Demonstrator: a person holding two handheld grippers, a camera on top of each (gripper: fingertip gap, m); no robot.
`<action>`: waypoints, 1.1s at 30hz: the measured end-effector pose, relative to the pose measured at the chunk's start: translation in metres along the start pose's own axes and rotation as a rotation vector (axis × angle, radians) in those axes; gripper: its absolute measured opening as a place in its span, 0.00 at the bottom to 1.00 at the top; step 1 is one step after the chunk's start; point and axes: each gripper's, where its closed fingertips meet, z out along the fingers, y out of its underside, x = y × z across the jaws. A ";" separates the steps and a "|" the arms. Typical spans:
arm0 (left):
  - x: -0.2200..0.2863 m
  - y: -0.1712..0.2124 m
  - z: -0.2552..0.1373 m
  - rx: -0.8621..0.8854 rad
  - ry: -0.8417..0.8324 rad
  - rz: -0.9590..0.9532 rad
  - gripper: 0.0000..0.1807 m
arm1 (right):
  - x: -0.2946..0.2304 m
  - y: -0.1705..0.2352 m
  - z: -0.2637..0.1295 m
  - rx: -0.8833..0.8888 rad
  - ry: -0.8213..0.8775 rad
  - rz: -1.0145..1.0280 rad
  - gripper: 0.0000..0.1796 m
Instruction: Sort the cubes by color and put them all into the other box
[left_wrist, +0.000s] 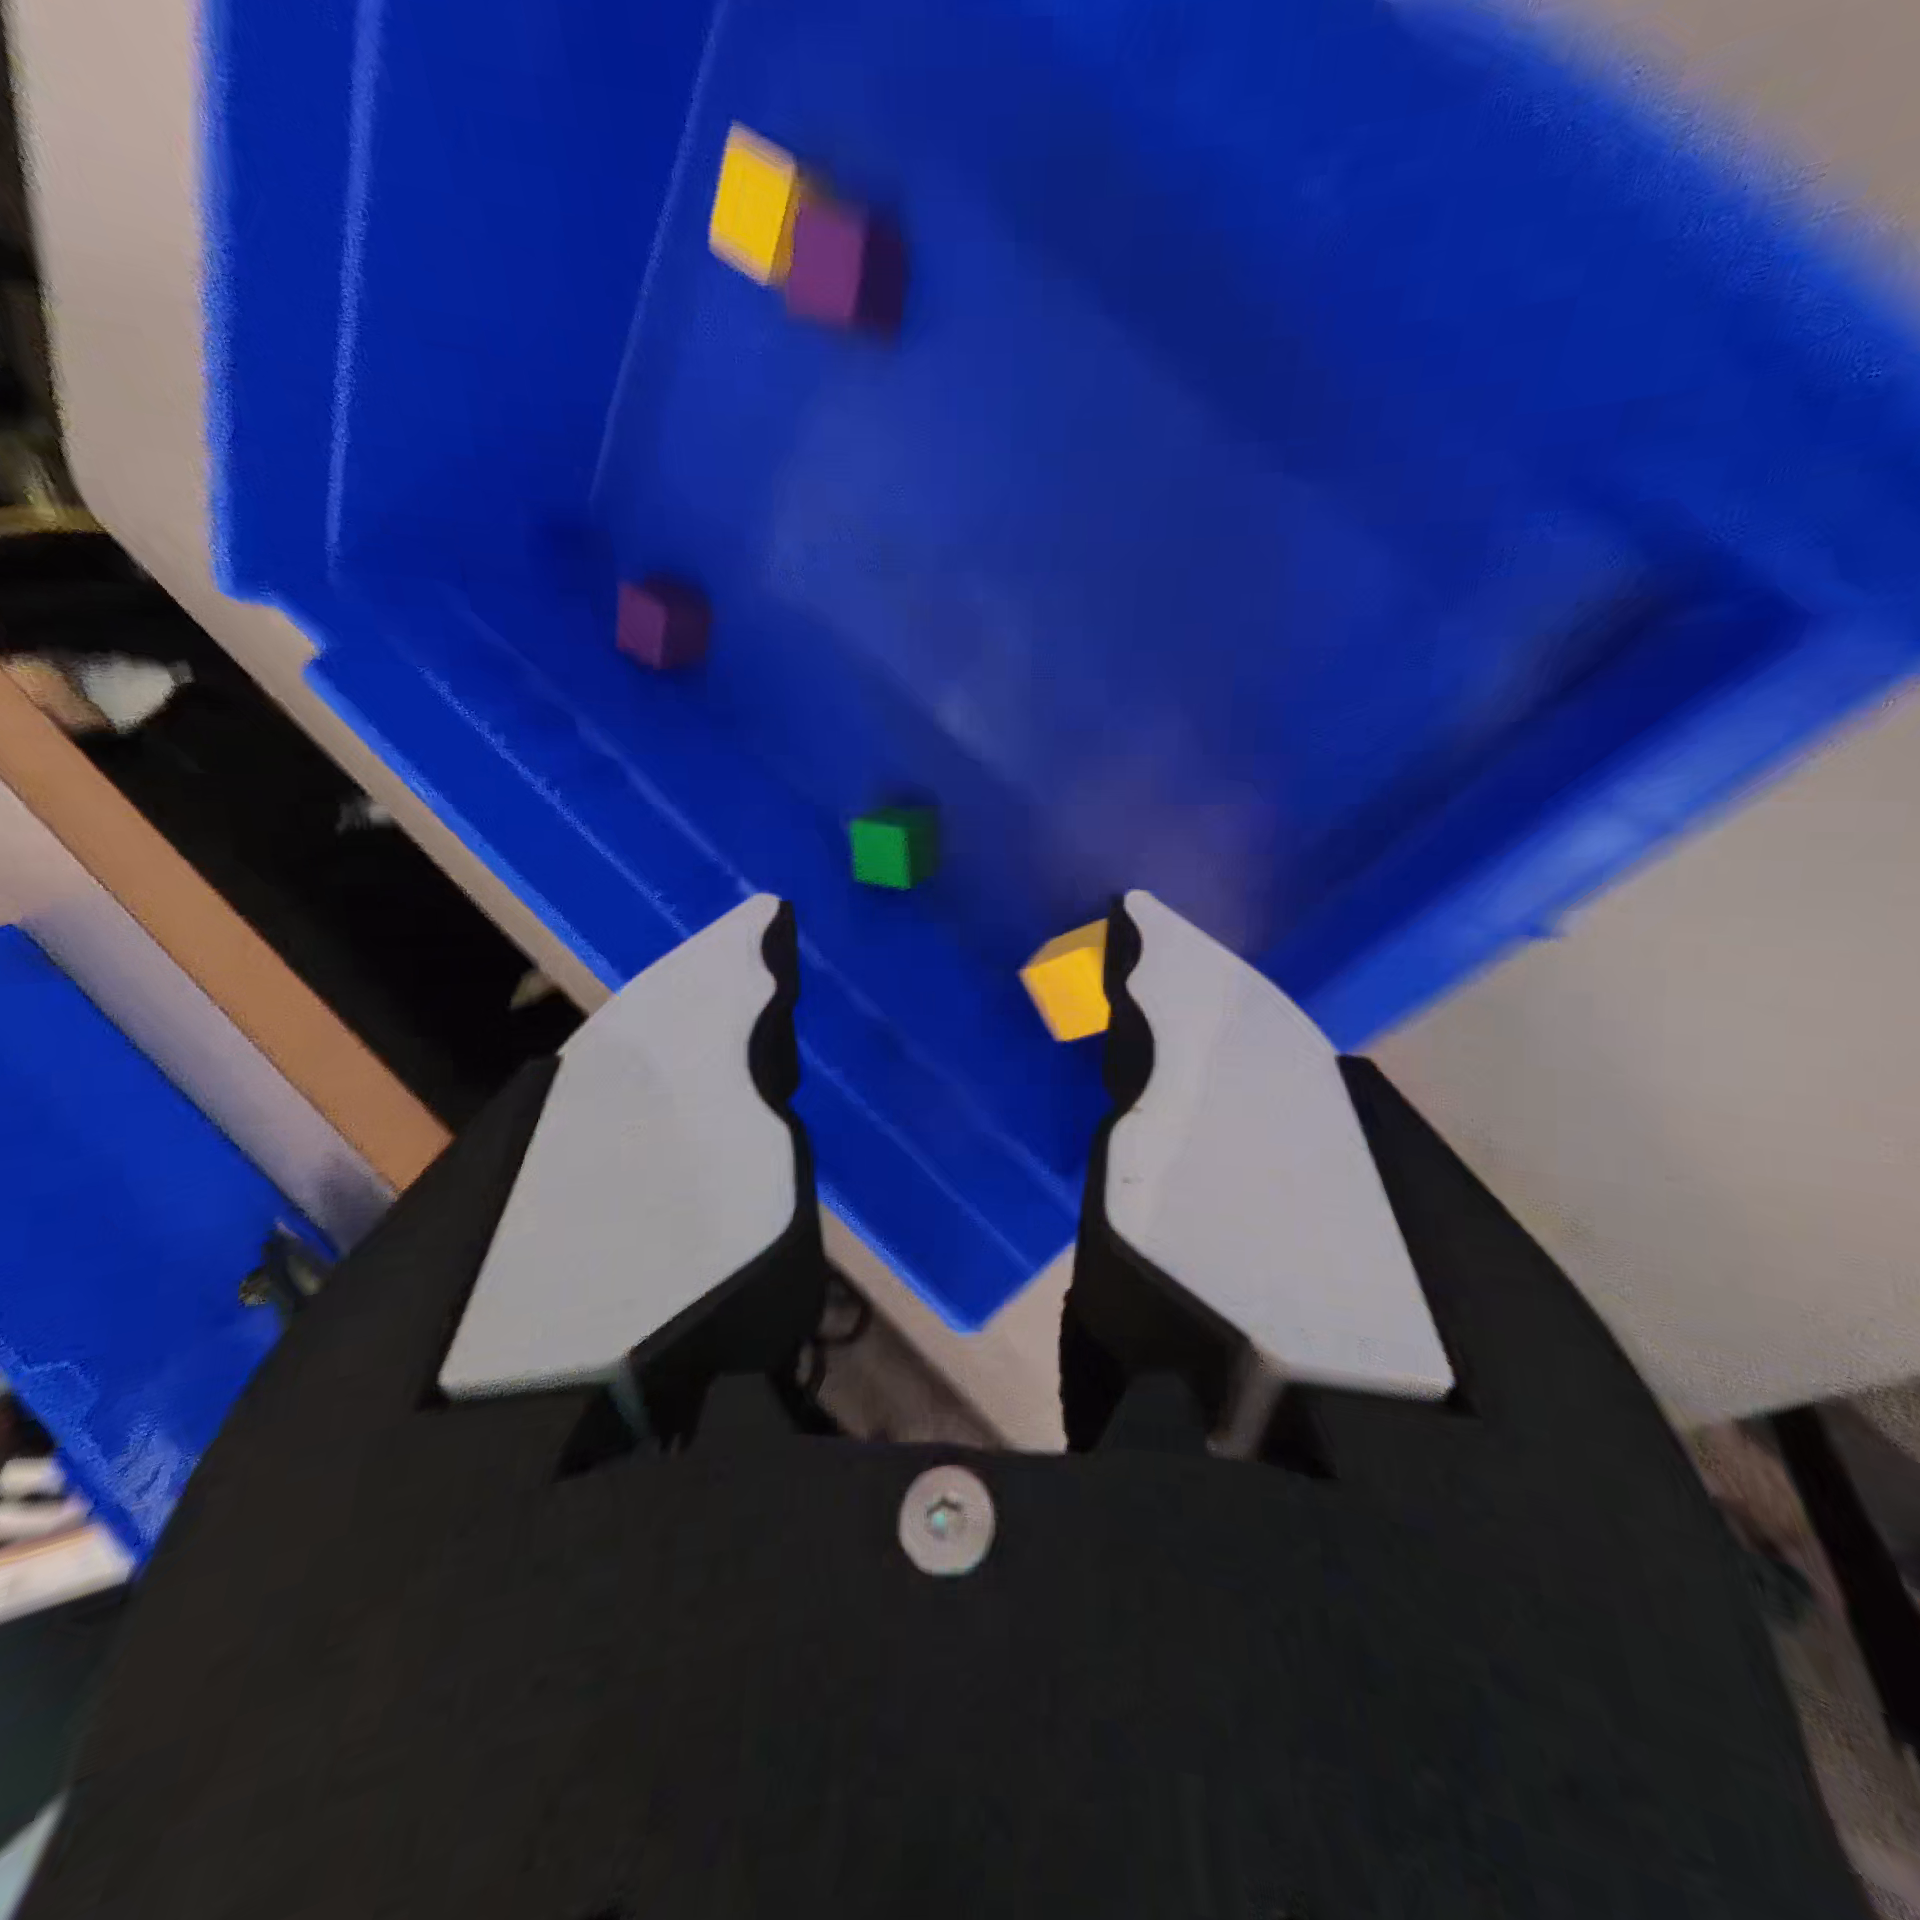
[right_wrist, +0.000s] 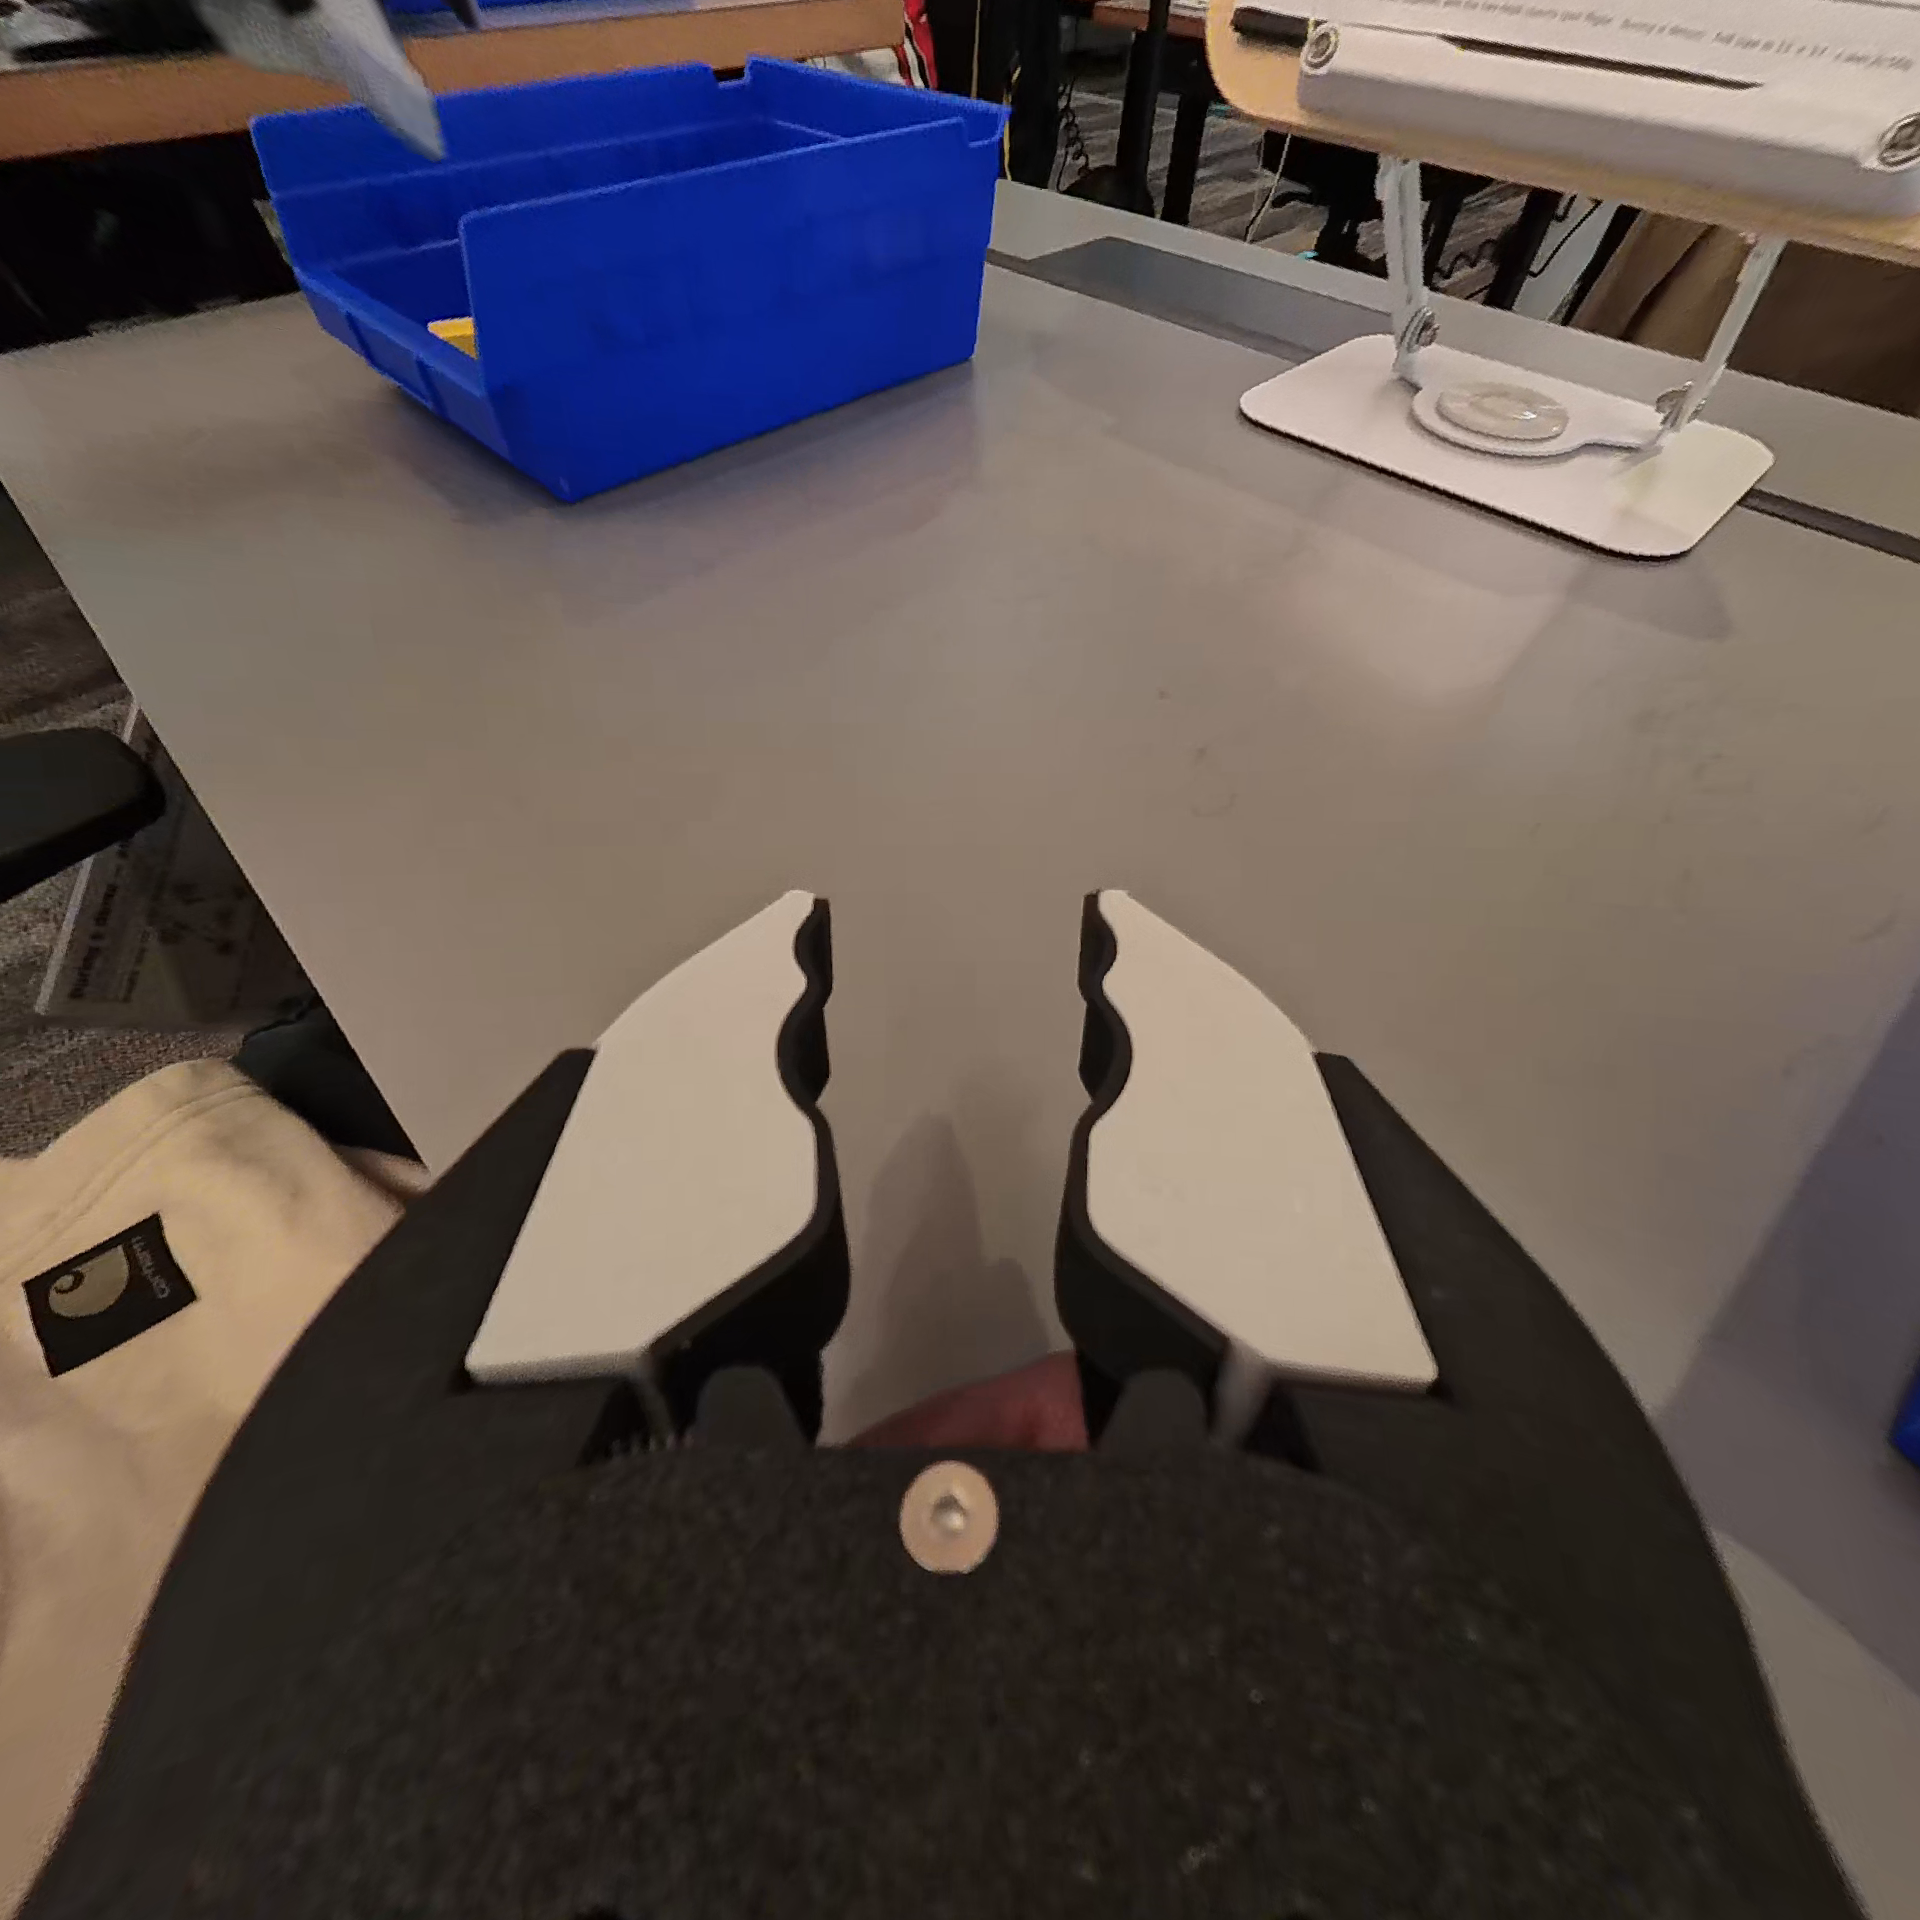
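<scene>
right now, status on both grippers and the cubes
Left gripper open over blue box. Right gripper open, idle over table. Nearest yellow cube beside fingertip, path clear.

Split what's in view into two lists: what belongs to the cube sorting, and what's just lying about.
Job: blue box; yellow cubes; purple cubes; green cube; left gripper, open; right gripper, open.

Lying about: white stand; cream garment; grey table.

A blue box (left_wrist: 1351, 364) sits on the grey desk (right_wrist: 935, 675), open at the top, its walls upright. Five small cubes lie on its floor: a yellow cube (left_wrist: 753, 203) touching a purple cube (left_wrist: 836, 265) at the far end, a second purple cube (left_wrist: 660, 621) apart by one wall, a green cube (left_wrist: 891, 847) nearer, and a second yellow cube (left_wrist: 1065, 982) nearest.
</scene>
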 end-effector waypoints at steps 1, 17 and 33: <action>-0.012 0.007 0.019 -0.081 0.004 -0.004 0.30 | -0.002 0.001 0.000 -0.006 -0.007 -0.007 0.25; -0.002 0.060 0.105 -0.674 0.342 0.116 0.13 | -0.003 0.007 -0.003 -0.024 -0.043 0.004 0.22; 0.058 -0.121 -0.076 0.843 0.443 -0.044 0.12 | 0.005 -0.012 -0.012 0.054 -0.063 0.079 0.21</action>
